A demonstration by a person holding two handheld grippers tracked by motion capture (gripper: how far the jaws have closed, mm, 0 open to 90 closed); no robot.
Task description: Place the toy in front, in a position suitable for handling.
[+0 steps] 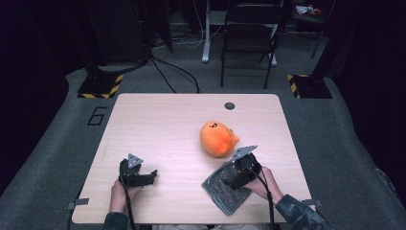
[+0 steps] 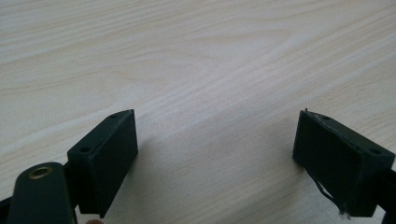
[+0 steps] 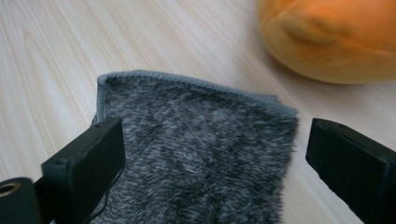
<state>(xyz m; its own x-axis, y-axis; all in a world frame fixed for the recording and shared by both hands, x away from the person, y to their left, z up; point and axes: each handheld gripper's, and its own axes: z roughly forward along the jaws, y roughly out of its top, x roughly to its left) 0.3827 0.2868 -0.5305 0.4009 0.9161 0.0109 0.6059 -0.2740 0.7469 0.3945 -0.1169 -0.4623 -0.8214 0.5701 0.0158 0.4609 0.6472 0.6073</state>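
- High view: the pale wood-grain surface (image 1: 158, 124) stands on grey carpet in a dark room. Taking the grey fuzzy cloth (image 1: 221, 194) as landmark, it lies flat near the surface's near edge, right of centre. The orange plush toy (image 1: 219, 138) sits just beyond the cloth, close to it. A small dark round hole (image 1: 230, 106) lies well beyond the cloth, near the far edge. Farther back stand a black folding chair (image 1: 249, 36) and two stands with yellow-and-black striped bases (image 1: 101, 86); cables run over the floor. A "6" (image 1: 97, 116) is marked on the carpet, left of the surface.
- High view, hands: the right claw (image 1: 233, 181) hangs over the cloth's far part; the left claw (image 1: 152, 174) is well to the cloth's left, over bare wood.
- Left gripper view: the left claw (image 2: 217, 140) is spread wide, with only wood grain between its jaws.
- Right gripper view: the right claw (image 3: 215, 154) is spread wide above the cloth (image 3: 196, 154), pinching nothing; the cloth's stitched hem lies just ahead, and the plush toy (image 3: 331, 37) beyond it.
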